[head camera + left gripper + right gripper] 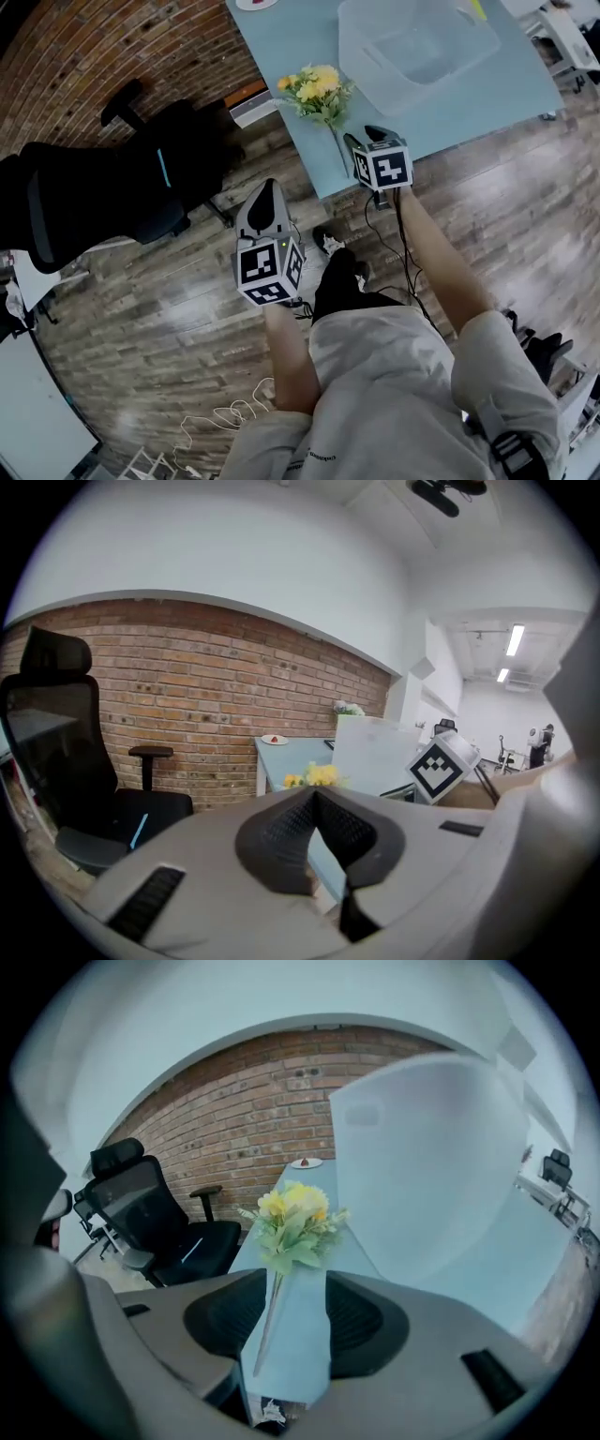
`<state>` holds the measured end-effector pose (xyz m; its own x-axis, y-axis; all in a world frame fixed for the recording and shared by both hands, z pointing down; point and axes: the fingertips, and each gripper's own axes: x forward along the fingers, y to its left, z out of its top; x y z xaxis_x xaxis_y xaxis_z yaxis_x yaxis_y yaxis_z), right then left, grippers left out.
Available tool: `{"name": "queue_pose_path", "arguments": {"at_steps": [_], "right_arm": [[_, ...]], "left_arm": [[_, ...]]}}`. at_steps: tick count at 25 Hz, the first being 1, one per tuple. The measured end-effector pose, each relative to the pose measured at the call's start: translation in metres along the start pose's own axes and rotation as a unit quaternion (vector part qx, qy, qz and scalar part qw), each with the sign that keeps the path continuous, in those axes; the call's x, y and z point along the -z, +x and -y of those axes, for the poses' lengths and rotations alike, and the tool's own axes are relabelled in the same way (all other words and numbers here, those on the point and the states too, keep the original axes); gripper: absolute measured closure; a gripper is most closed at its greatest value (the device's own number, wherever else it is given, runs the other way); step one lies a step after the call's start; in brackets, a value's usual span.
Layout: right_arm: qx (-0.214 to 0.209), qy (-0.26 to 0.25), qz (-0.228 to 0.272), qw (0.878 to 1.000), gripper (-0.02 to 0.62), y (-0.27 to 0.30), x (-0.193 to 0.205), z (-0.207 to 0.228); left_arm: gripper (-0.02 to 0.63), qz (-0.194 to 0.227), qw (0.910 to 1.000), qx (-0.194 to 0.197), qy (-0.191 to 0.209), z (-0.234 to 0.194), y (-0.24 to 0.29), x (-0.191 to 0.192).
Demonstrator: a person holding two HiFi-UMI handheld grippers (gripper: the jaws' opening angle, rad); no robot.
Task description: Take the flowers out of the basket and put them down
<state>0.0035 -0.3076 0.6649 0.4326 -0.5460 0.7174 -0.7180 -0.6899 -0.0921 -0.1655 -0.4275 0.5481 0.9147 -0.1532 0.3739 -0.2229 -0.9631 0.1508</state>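
Pale blue table (291, 37): we are listing flowers (319, 89) lying twelve o'clock of the right gripper (370, 136), stem running twelve-to-six between its wide-parted jaws, untouched; left gripper (268, 192) farther, jaws together.

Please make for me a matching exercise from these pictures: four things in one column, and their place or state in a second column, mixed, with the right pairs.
1 flowers
2 basket
3 office chair
4 right gripper

a black, on the wooden floor
b open, holding nothing
c lying on the blue table near its corner
d translucent, standing on the table

Pairs: 1-c, 2-d, 3-a, 4-b
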Motion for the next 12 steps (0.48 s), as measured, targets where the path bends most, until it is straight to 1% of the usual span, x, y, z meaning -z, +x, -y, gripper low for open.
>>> {"name": "queue_pose_path", "arguments": {"at_steps": [3,5,6,8,9,10,12], "right_arm": [[0.019,-0.003,0.042,0.999,0.371,-0.047,0.002,0.008],[0.015,0.008,0.076,0.997,0.371,-0.079,0.001,0.005],[-0.001,0.017,0.096,0.995,0.373,-0.095,0.001,-0.002],[-0.058,0.043,0.137,0.988,0.387,-0.123,-0.002,-0.028],[-0.081,0.051,0.157,0.983,0.421,-0.136,-0.005,-0.041],[-0.091,0.054,0.174,0.979,0.456,-0.149,-0.007,-0.052],[-0.092,0.054,0.193,0.975,0.494,-0.171,-0.008,-0.066]], "left_arm": [[0.589,0.006,0.9998,0.008,0.016,0.027,-0.022,0.001],[0.589,0.015,0.9995,0.015,0.024,0.044,-0.037,-0.003],[0.589,0.021,0.9992,0.019,0.027,0.052,-0.044,-0.005],[0.589,0.034,0.9985,0.028,0.033,0.065,-0.056,-0.011],[0.589,0.039,0.9981,0.031,0.036,0.071,-0.06,-0.015],[0.589,0.041,0.9976,0.035,0.042,0.076,-0.065,-0.018],[0.589,0.046,0.9964,0.044,0.056,0.087,-0.075,-0.027]]}}
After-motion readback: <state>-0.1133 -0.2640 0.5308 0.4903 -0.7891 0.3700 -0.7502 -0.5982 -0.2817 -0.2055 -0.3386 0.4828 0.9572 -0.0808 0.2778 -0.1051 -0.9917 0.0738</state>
